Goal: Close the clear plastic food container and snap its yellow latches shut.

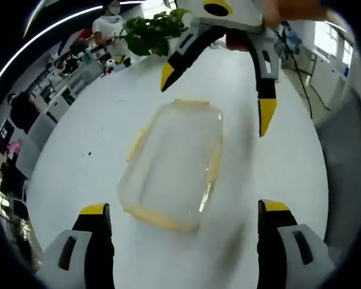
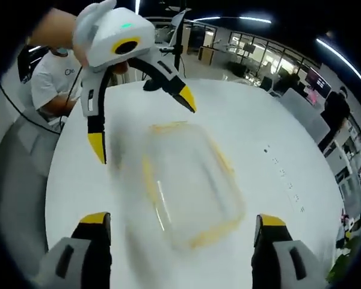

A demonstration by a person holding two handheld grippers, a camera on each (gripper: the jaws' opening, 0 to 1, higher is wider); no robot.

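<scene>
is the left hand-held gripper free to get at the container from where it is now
Probably yes. The left hand-held gripper stands open with the clear container straight ahead on the white table, nothing between them. The right hand-held gripper hangs open over the far end and may crowd that side.

Left gripper view: looks down over own open tongs (image 1: 183,226) at white desk (image 1: 90,120), close above clear container (image 1: 174,162). Right gripper view: faces opposite way, own tongs (image 2: 180,232) near same container (image 2: 189,183). Both share desk (image 2: 289,132), container between tongs; each sees other's tongs across it.
</scene>
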